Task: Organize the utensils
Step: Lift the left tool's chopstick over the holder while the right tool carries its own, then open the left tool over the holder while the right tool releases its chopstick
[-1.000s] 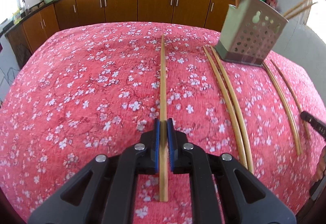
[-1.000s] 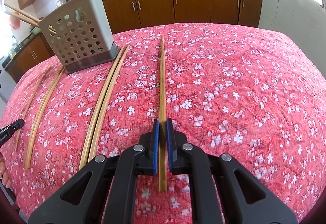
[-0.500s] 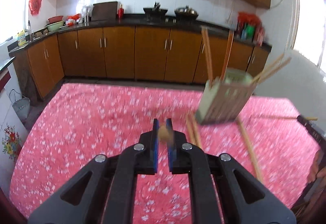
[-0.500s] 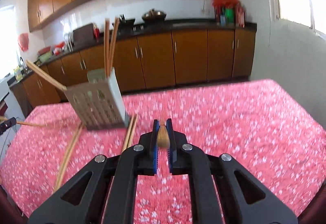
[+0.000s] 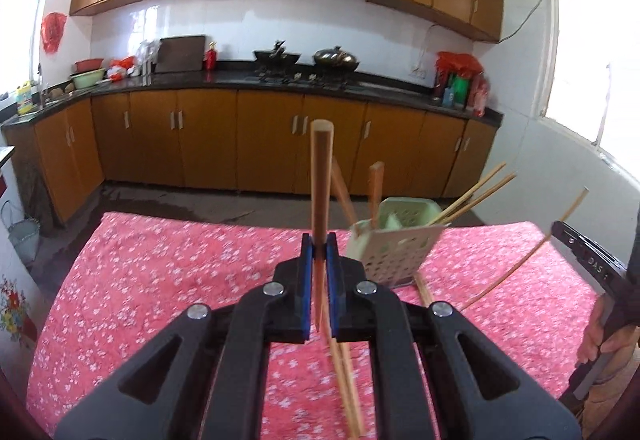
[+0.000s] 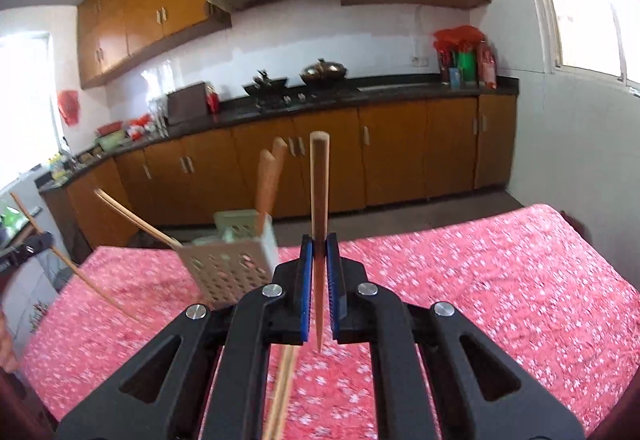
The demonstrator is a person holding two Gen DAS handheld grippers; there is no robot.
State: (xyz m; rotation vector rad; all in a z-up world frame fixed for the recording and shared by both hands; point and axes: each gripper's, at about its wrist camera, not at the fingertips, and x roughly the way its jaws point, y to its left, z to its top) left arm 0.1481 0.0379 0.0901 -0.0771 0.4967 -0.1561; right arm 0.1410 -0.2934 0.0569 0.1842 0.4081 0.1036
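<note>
My left gripper (image 5: 319, 254) is shut on a wooden chopstick (image 5: 321, 175) held upright above the red flowered table (image 5: 168, 280). My right gripper (image 6: 319, 254) is shut on another upright chopstick (image 6: 319, 183); it also shows at the right edge of the left wrist view (image 5: 588, 260), its chopstick (image 5: 520, 264) slanting. A pale green perforated utensil holder (image 5: 394, 244) stands on the table with several chopsticks in it; it shows left of centre in the right wrist view (image 6: 232, 260). Two loose chopsticks (image 5: 344, 380) lie on the cloth below the left gripper.
Brown kitchen cabinets (image 5: 256, 143) and a dark counter (image 5: 240, 81) with woks run behind the table. A window (image 5: 592, 71) is at the right. The table's far edge (image 5: 224, 222) drops to a grey floor. The person's hand (image 5: 604, 328) is at the right.
Both grippers have lifted their chopsticks off the cloth and swung them from lying flat to upright. The views have tilted up from the table to the kitchen wall.
</note>
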